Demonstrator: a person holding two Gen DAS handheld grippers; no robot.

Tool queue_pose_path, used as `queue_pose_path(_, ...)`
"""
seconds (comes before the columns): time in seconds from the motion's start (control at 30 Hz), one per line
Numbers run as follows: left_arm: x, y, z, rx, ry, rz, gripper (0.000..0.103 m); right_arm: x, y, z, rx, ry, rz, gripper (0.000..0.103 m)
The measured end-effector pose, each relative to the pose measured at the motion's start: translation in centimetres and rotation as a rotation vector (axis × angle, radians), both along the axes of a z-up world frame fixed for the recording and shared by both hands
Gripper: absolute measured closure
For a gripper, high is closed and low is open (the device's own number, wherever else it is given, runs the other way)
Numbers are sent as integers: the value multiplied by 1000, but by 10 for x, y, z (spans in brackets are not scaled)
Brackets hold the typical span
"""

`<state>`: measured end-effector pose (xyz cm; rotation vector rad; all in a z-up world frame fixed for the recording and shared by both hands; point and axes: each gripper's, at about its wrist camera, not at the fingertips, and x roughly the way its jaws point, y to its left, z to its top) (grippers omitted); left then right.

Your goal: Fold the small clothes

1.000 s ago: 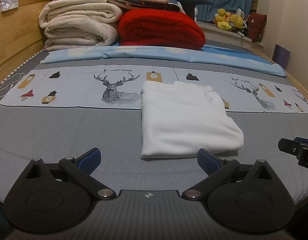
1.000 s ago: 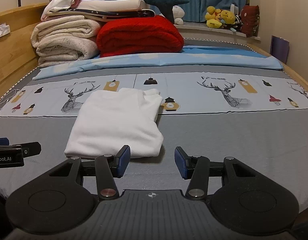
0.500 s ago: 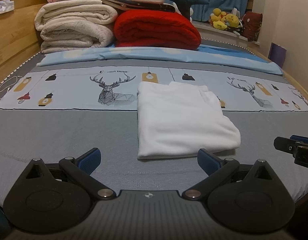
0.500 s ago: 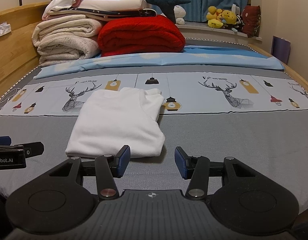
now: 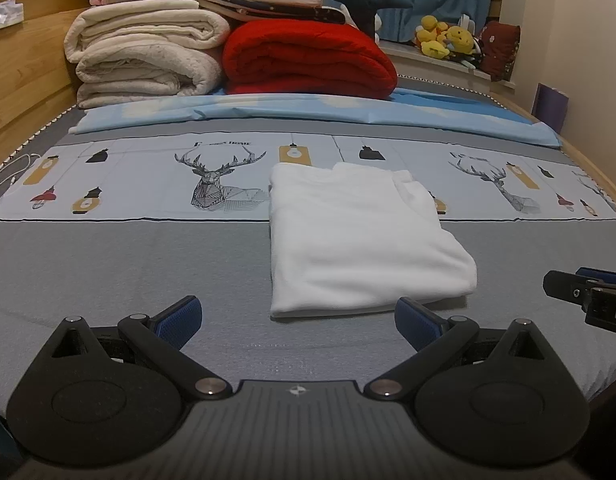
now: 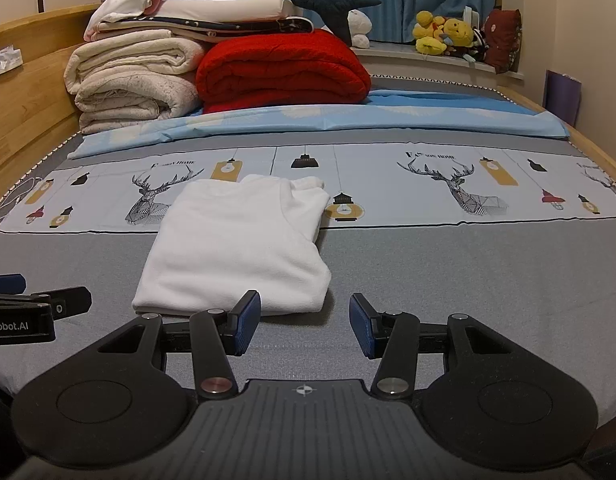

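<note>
White garment (image 5: 364, 240) lies folded in a neat rectangle on the bed (image 5: 108, 264), far edge over the deer-print band, near edge on the grey sheet. Left claw (image 5: 298, 316) spread wide, empty, just short of the garment's near edge. Right claw (image 6: 304, 322) partly open, empty, at the garment's near right corner. Red blanket (image 5: 308, 60) well behind the garment.

Open bed in front, piles at the back

The grey bed (image 6: 448, 280) is bare left and right of the folded white garment (image 6: 236, 248); folded blankets (image 6: 136, 80) and a red quilt (image 6: 280, 72) block the far end.
</note>
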<state>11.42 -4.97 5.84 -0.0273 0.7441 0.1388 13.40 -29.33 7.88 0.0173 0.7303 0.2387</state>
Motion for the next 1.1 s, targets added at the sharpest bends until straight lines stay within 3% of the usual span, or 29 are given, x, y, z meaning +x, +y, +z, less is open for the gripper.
queue_pose_path(1.1,-1,-2,0,-7,-5,-10,0,0,1,1,-1,2,-1,52)
